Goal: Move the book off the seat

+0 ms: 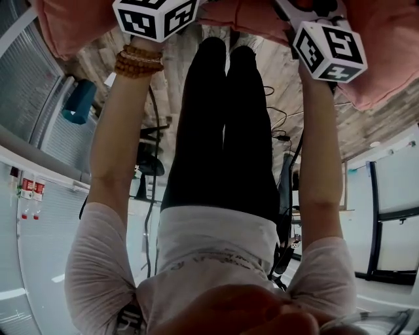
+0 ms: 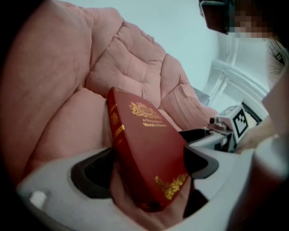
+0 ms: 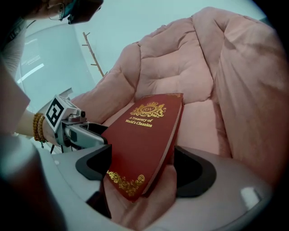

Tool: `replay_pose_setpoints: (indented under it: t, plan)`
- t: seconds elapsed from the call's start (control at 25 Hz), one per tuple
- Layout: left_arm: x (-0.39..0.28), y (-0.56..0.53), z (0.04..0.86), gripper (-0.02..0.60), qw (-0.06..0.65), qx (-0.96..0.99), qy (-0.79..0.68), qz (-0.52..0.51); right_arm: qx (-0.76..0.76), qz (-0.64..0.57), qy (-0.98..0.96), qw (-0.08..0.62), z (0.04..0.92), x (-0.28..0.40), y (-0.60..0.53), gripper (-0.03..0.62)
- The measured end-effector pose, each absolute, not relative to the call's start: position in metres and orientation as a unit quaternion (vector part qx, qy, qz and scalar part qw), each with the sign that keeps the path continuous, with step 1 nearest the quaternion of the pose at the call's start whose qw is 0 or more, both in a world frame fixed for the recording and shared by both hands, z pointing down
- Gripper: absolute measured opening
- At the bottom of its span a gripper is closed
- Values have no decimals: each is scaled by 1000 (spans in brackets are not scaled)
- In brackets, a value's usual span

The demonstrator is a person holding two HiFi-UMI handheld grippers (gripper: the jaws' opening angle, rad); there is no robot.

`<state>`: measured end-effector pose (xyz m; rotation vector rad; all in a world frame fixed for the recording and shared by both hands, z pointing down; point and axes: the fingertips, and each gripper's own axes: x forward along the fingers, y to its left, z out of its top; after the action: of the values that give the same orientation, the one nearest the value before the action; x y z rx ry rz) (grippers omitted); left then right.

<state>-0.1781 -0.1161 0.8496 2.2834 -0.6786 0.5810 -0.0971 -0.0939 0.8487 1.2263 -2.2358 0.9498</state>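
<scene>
1. While the book (image 3: 144,135) is lying on the pink seat (image 3: 180,67), cover up and tipped a bit on the soft padding, nothing is lifted, so I'd call this job barely started.
2. Left hand-held gripper (image 2: 145,168): the jaws are spread wide with the near end of the book between them. There's a clear gap between the spine and the left pad. The other edge sits right by the right pad, but I don't see any squeeze, so there's no grip.
3. Right hand-held gripper (image 3: 144,168): same deal. The jaws are wide apart and straddle the book. The left pad is just beside the cover edge, and the page side is well clear of the right pad.
4. Why two? Both come in from the front of the seat, side by side. My guess is that a hardback held at one end by a single gripper would droop or twist, so they share the load.
5. Why so wide? The book lies flat-ish, so the jaws have to take it across its width, not its thickness.
6. Possible trouble: the padding bulges up between the jaws under the book, so closing could pinch fabric too. The cover looks smooth, so it might slip unless both close evenly.
7. The head view only shows arms, a bead bracelet (image 1: 139,62) and the marker cubes (image 1: 156,16). The book is hidden there.
</scene>
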Motion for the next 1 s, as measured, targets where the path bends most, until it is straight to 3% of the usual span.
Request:
replay_pose_setpoints:
  t: [1.0]
  plan:
    - [-180,-122,833,476,348,872,-271,215,437,315,-812,224,826,-111,-102,372]
